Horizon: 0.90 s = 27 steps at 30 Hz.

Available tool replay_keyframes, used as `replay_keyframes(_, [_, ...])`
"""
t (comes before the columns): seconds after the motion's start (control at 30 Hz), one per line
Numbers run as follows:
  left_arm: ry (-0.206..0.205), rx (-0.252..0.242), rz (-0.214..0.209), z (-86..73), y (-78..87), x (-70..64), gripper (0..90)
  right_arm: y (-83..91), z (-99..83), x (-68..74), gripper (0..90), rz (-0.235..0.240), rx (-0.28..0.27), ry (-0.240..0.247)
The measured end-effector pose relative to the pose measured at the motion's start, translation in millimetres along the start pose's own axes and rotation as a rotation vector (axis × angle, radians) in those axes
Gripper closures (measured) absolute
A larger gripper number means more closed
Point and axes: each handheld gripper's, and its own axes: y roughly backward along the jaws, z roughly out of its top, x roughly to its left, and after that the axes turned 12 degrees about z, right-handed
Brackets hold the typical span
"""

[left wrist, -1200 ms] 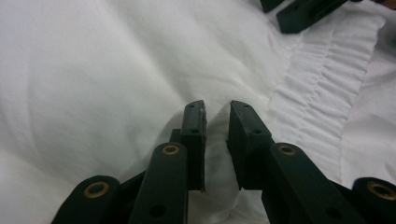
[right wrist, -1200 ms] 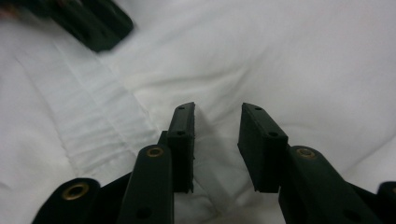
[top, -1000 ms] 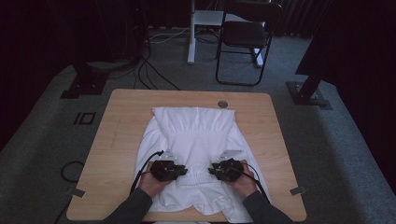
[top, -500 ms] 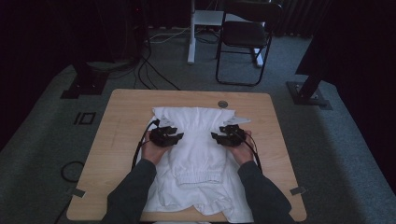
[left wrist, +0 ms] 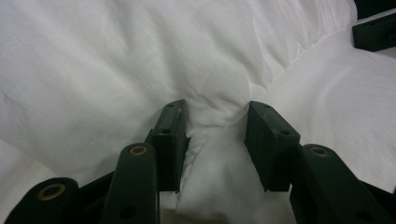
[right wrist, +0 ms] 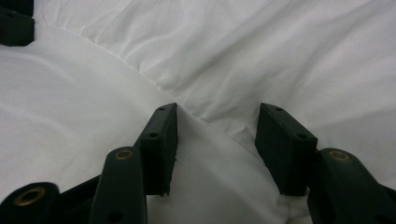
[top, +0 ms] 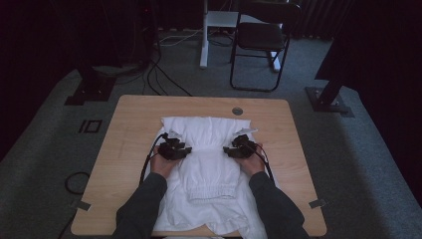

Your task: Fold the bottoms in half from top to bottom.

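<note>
- The left gripper [left wrist: 215,135] has its jaws apart, with a bunched fold of the white garment [left wrist: 140,60] lying between them; the jaws do not press it
- The right gripper [right wrist: 217,140] is also released, its jaws wide, and a ridge of the same cloth rises in the gap
- In the high view the left gripper [top: 185,149] and right gripper [top: 228,149] rest on the garment [top: 209,169], one at each side of a narrow folded part in the middle
- The garment lies on the wooden table [top: 134,114], from its middle down to the near edge
- A black chair [top: 261,40] stands on the floor beyond the table
</note>
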Motion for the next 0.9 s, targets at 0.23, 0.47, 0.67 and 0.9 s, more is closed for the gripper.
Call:
replay_keyframes(0.23, [-0.017, -0.018, -0.031, -24.7, 23.4, -13.8, 58.5, 14.1, -21.3, 22.3, 48.3, 0.01, 0.013, 0.027])
replay_keyframes(0.47, [-0.044, -0.001, -0.051, -37.3, 41.2, -24.1, 56.7, 26.0, -43.2, 48.0, 48.3, 0.006, 0.009, 0.049])
replay_keyframes(0.67, [0.026, -0.063, 0.117, -3.7, 47.2, 11.9, 43.3, 26.5, -43.9, 47.6, 48.2, 0.011, 0.002, 0.034])
replay_keyframes(0.9, [0.125, 0.024, 0.296, 17.1, 12.2, 62.0, 25.5, 26.2, -46.9, 48.7, 48.1, 0.003, -0.025, 0.026])
